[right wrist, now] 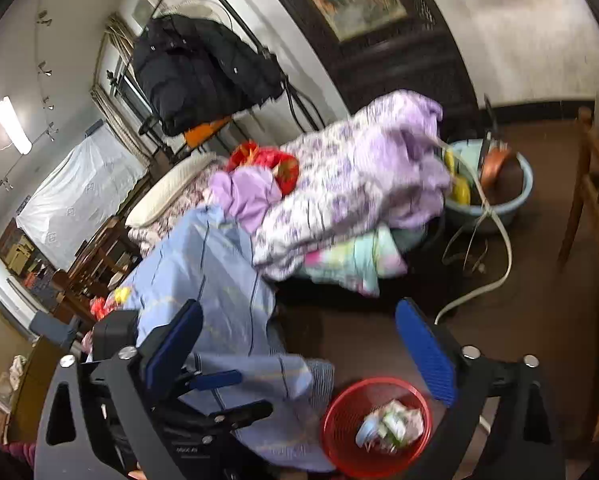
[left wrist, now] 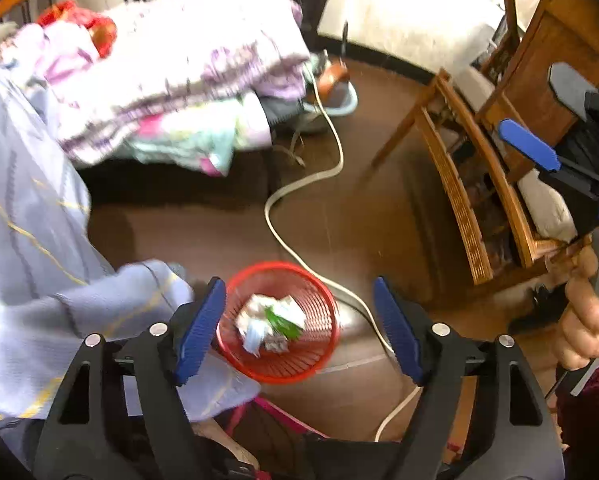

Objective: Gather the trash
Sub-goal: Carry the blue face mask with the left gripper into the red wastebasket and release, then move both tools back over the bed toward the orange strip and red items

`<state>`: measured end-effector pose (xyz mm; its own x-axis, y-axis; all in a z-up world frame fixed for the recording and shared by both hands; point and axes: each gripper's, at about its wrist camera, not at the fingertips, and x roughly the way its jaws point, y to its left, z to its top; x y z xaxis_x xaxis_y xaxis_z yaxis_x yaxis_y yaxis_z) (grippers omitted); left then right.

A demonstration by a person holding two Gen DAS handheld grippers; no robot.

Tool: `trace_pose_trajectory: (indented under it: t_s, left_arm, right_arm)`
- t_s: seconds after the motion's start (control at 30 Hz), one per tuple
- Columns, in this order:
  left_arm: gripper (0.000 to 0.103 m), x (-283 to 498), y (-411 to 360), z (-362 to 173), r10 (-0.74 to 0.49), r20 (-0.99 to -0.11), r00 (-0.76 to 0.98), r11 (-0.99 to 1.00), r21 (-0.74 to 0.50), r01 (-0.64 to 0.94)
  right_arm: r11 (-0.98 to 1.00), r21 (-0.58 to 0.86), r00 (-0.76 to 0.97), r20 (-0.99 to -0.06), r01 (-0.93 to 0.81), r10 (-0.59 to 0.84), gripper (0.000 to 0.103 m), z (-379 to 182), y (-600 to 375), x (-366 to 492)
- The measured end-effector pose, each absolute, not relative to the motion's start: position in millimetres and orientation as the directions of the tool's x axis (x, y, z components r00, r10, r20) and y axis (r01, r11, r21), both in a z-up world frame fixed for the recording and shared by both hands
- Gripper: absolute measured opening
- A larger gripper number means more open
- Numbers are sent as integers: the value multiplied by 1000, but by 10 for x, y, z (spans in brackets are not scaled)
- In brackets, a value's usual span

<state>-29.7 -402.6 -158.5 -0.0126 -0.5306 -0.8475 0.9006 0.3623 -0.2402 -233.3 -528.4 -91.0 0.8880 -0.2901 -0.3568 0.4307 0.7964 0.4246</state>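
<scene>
The dark brown floor [left wrist: 339,208] carries a bed piled with a lilac floral quilt [left wrist: 187,60] and a pale blue striped sheet [left wrist: 31,220] that hangs over the bed edge. A wooden slatted chair [left wrist: 471,184] stands to the right, well apart from the bed. A white flat cable [left wrist: 299,184] snakes across the floor and passes just beside the red plastic mesh basket [left wrist: 323,320].

The basket stands on the floor near the hanging sheet. Inside it lies the crumpled trash [left wrist: 269,326]: white, green and pale blue paper or wrapper pieces, bunched together near the centre.

Both tools are above the basket. The left gripper [left wrist: 299,330] has its jaws spread wide with nothing between the pads; the right gripper [right wrist: 299,360] is likewise spread wide and holds nothing.

Handling judgement: the trash appears light, soft and compressible, not fragile. The basket appears light and slightly flexible, liable to slide or tip; take hold at its rim, on the side away from the cable.
</scene>
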Motion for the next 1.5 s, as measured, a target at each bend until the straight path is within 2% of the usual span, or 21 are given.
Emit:
trace_pose_trajectory:
  t_s: [0.2,0.33,0.47,0.67,0.83,1.07,1.2,1.33,1.4,1.5]
  left_arm:
    - [86,-270,-3614,-1134,-618,-773,146,417,-165,894]
    - [88,-203,-3260,-872,-660,-717,224,463,-153,873]
    - [90,-125,-2880,-613,-682,-654,328,523,-123,843]
    - [94,103,-2215,-308,-675,-553,489,636,-100,765]
    - [95,521,-1578,-230,-604,-517,607,757,-132,640]
    - [95,1381,-496,-386,-434,-540,721,901,-241,362]
    - [95,1808,46,-370,-355,-535,767,930,-284,232]
    - [95,2076,320,-347,-268,-528,806,953,-270,140]
    - [95,2093,381,-430,-277,-533,799,948,-289,136]
    - [95,2143,373,-645,-325,-589,740,933,-326,149]
  right_arm:
    - [823,289,872,-191,489,-451,97,-305,-4855,-2403]
    - [847,240,880,-104,474,-463,97,-38,-4468,-2381]
    - [900,252,935,-118,355,-335,97,221,-4139,-2209]
    - [930,144,941,-80,338,-329,97,482,-3462,-1947]
    - [955,72,952,-123,289,-279,97,392,-3039,-1565]
    - [965,-18,929,-268,262,-257,97,-86,-2656,-986]
    - [970,16,902,-372,243,-219,97,-328,-2640,-644]
    - [970,60,886,-423,237,-191,97,-472,-2641,-379]
    - [972,96,881,-449,214,-150,97,-556,-2612,-216]
    - [974,124,878,-465,191,-113,97,-680,-2526,-20]
